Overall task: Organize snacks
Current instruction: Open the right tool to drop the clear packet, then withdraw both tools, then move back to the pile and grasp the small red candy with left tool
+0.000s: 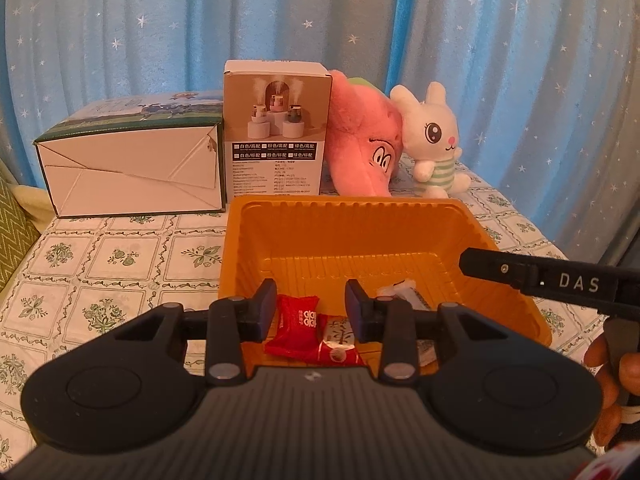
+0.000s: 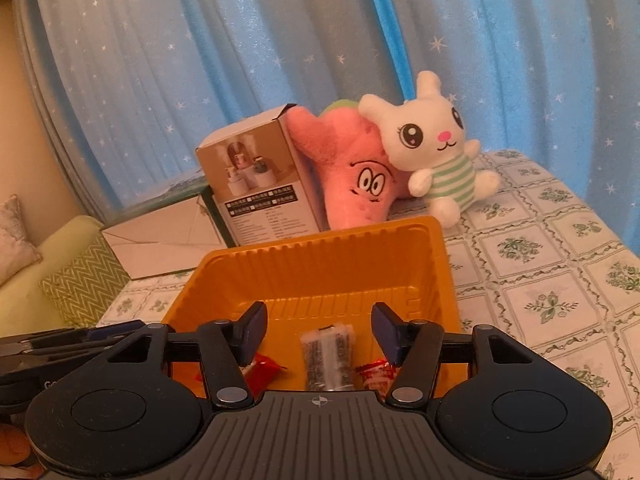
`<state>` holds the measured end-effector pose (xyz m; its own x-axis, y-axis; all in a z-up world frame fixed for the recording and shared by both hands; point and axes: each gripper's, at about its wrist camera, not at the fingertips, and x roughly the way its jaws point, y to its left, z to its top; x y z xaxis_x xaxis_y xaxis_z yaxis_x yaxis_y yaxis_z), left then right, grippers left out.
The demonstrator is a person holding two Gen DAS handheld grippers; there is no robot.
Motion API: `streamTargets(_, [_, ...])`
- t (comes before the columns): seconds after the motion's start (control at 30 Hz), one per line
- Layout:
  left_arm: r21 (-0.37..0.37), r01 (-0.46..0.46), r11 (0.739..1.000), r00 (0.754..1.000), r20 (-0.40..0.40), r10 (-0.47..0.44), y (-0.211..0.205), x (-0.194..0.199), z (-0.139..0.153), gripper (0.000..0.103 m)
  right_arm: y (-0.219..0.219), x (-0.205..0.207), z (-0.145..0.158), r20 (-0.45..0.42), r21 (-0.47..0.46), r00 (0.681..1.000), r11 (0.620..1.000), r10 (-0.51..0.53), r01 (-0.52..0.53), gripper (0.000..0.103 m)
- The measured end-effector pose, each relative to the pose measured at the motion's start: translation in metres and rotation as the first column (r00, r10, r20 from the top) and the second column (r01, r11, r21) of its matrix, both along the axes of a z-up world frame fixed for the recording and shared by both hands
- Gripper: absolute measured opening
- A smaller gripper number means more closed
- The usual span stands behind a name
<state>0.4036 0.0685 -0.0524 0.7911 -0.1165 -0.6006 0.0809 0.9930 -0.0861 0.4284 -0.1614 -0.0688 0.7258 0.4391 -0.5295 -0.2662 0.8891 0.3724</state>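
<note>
Counter [image 1: 120, 248]: floral-patterned cloth, carrying everything below.
Green-edged carton [image 1: 132, 168]: lies on its side at the back left, closed.
Humidifier box [image 1: 276, 132]: upright just right of the carton, closed.
Orange tray [image 1: 360, 236]: open, ribbed walls, in front of the box and the plush toys; the snacks lie near its front wall.
Pink plush [image 2: 352, 172] and white rabbit plush [image 2: 432, 148]: lean together behind the tray.
Tray contents, left wrist view: 2 red packets [image 1: 298, 322] [image 1: 340, 354] overlapping, and a clear wrapper [image 1: 400, 290] to their right.
Tray contents, right wrist view: the silver-grey wrapped snack [image 2: 328, 356] lies lengthwise at centre, flanked by a red packet [image 2: 262, 370] and a red-and-white candy [image 2: 376, 374].
Left gripper [image 1: 311, 306]: jaws apart above the red packets, grasping nothing.
Right gripper [image 2: 319, 330]: jaws spread wide over the silver-grey snack, not touching it.
Left view only: the right gripper's side, lettered "DAS", and the fingers [image 1: 608, 376] holding it.
</note>
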Motion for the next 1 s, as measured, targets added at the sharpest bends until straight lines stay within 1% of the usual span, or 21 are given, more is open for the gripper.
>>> streamTargets(0.1, [-0.002, 0.006, 1.000, 1.000, 0.006, -0.006, -0.003, -0.004, 0.003, 0.033, -0.004, -0.003, 0.003, 0.008, -0.004, 1.000, 1.000, -0.017, 0.017, 0.058])
streamTargets(0.27, [-0.005, 0.012, 1.000, 1.000, 0.025, -0.011, -0.008, -0.015, 0.010, 0.033, -0.009, -0.015, 0.013, 0.044, -0.024, 0.998, 0.999, -0.042, 0.043, 0.058])
streamTargets(0.47, [-0.014, 0.017, 1.000, 0.999, 0.038, -0.016, -0.013, -0.045, 0.014, 0.033, -0.014, -0.039, 0.026, 0.100, -0.053, 0.993, 0.997, -0.054, 0.060, 0.058])
streamTargets(0.67, [-0.030, 0.010, 0.999, 0.999, 0.045, -0.009, -0.015, -0.087, 0.016, 0.033, -0.026, -0.081, 0.030, 0.129, -0.105, 0.990, 0.992, -0.058, 0.072, 0.058])
streamTargets(0.87, [-0.021, 0.010, 1.000, 0.998, 0.067, -0.009, -0.017, -0.137, 0.019, 0.033, -0.046, -0.131, 0.031, 0.127, -0.103, 0.988, 0.989, -0.088, 0.101, 0.058])
streamTargets(1.0, [-0.028, 0.008, 1.000, 0.998, 0.054, -0.006, -0.020, -0.171, 0.014, 0.033, -0.060, -0.168, 0.030, 0.126, -0.106, 0.987, 0.987, -0.104, 0.118, 0.058])
